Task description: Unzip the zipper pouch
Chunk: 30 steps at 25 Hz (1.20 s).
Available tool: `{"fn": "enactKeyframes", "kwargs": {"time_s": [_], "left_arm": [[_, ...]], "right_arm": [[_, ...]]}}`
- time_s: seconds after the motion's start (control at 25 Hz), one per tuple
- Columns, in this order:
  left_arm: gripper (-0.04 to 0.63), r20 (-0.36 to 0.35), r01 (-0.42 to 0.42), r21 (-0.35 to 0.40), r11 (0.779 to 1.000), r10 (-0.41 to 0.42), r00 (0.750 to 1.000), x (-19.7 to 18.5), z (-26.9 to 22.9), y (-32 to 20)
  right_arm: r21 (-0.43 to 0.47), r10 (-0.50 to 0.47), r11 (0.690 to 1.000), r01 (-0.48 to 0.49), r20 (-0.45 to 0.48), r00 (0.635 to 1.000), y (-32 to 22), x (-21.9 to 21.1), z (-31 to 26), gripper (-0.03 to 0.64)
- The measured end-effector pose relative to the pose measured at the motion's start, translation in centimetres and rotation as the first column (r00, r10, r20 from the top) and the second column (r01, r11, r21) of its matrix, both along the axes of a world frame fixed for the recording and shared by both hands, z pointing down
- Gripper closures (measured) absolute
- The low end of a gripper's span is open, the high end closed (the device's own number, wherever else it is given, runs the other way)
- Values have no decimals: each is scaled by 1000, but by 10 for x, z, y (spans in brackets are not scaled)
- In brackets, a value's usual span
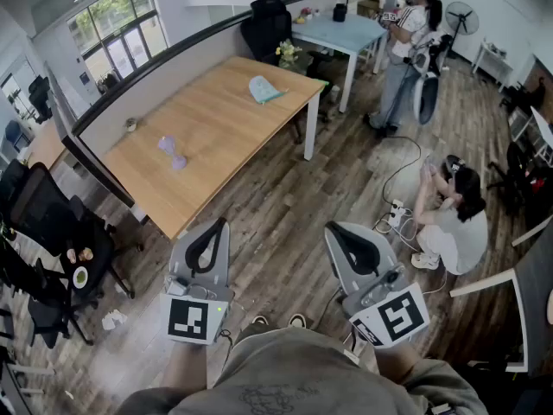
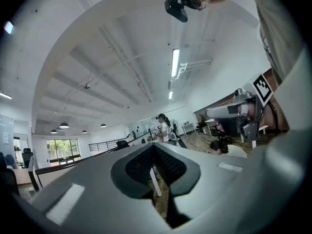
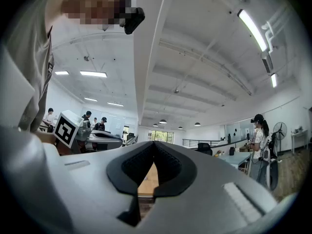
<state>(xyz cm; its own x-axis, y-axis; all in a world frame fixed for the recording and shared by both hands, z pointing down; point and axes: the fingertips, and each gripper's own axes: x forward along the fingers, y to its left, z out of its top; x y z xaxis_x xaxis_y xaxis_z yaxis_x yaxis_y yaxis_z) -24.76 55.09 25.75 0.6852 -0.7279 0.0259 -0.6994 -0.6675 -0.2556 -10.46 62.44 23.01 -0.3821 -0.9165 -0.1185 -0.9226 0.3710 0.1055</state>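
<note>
Zipper pouch (image 1: 265, 89) — seemingly the pale blue thing at the far end of the wooden table (image 1: 216, 119) — lies untouched; the whole unzipping remains. Left gripper (image 1: 216, 230) and right gripper (image 1: 337, 233) hang well short of the table, jaws closed on nothing. Only the head view shows the pouch; the gripper views confirm the meeting jaws.

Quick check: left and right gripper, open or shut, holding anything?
Left gripper: jaws shut, nothing held.
Right gripper: jaws shut, nothing held.
</note>
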Motion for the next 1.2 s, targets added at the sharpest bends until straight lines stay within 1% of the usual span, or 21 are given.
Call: {"fn": "enactKeyframes", "kwargs": {"time_s": [0.28,0.56,0.64,0.76,0.8,0.84,0.88,1.0,1.12,1.2], "left_arm": [[595,4,0,1,1000,0,1000,13,-1,-4],[595,17,0,0,1000,0,1000,20,3,-10],[595,12,5,-4,1000,-5,1000,21,3,-14],[592,-13,20,11,1000,-20,1000,21,-2,-24],[533,-19,19,15,1000,-19,1000,22,-2,-27],[417,-22,12,16,1000,-12,1000,24,-2,-32],[338,-26,6,15,1000,-6,1000,26,-2,-36],[362,-39,-2,18,1000,3,999,29,-2,-55],[362,-43,-9,45,999,11,999,35,-1,-83],[362,-40,-6,28,1000,7,999,40,5,-103]], "right_arm": [[6,-11,1000,11,37,999,-5,14,-1,606],[-23,-11,1000,12,55,998,-12,22,12,606],[-26,-4,1000,6,64,998,-16,26,13,606],[0,31,1000,-31,90,996,-26,36,10,603],[3,41,999,-42,96,995,-31,39,9,539],[1,47,999,-47,100,994,-37,42,10,473],[-5,49,999,-48,104,993,-43,44,12,456],[-24,43,999,-41,103,994,-64,51,16,456],[-39,50,998,-47,87,995,-90,60,22,456],[-50,59,997,-55,78,995,-111,67,25,456]]}}
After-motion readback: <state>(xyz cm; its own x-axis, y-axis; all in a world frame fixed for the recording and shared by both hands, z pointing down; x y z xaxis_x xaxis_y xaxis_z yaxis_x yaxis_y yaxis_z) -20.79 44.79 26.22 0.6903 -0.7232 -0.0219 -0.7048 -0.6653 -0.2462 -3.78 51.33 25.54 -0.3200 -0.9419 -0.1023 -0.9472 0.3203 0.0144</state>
